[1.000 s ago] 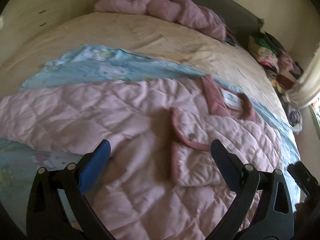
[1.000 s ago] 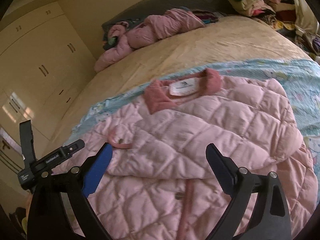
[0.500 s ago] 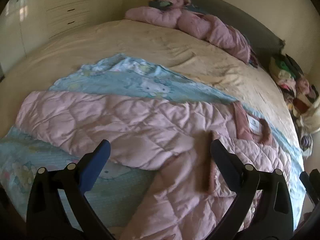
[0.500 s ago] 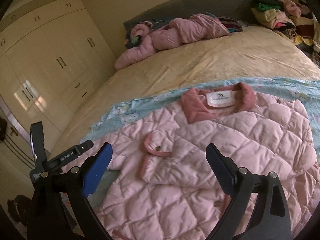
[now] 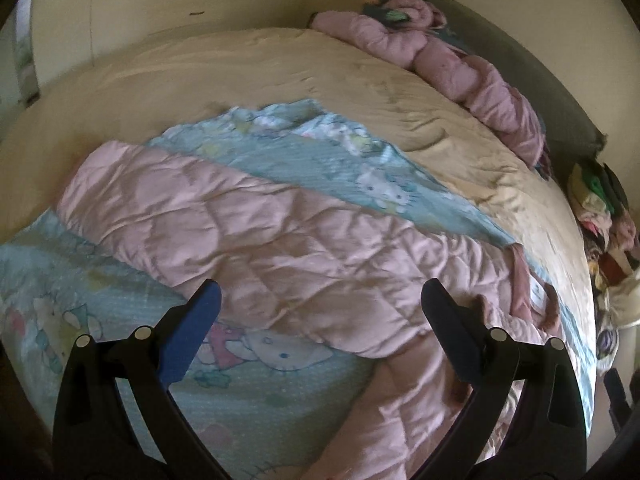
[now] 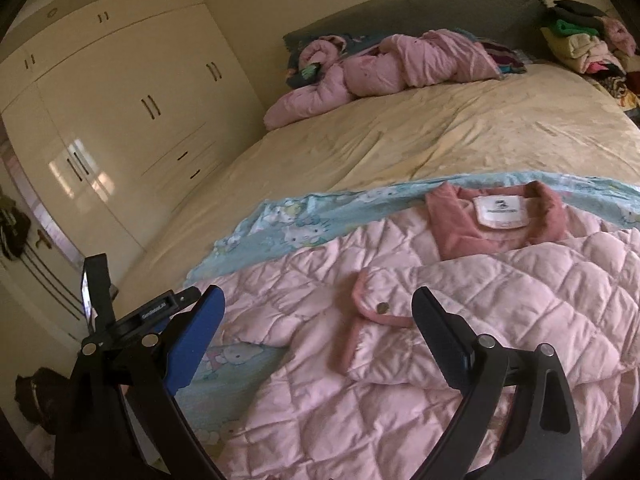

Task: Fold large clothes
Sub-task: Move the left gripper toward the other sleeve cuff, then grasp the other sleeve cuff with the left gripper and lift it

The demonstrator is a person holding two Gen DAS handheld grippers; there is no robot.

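A pale pink quilted jacket (image 6: 400,380) lies front-up on a blue cartoon-print sheet (image 6: 288,220) on the bed. Its darker pink collar (image 6: 500,224) with a white label points toward the headboard. One sleeve is folded across the chest, its snap-button cuff (image 6: 380,308) showing. The other sleeve (image 5: 224,232) stretches out flat to the left. My left gripper (image 5: 320,312) hovers open above that sleeve near the armpit. My right gripper (image 6: 318,318) is open over the jacket's chest, beside the folded cuff. Neither holds anything.
A second pink padded garment (image 6: 380,68) lies crumpled by the grey headboard (image 6: 420,8). A heap of mixed clothes (image 6: 588,40) sits at the bed's far right. Cream wardrobes (image 6: 120,112) line the left wall. The beige bedspread (image 6: 400,140) lies beyond the sheet.
Both grippers have pulled back and swung left, still open. The left view now shows the outstretched sleeve where it earlier showed the folded cuff. The jacket itself has not moved.
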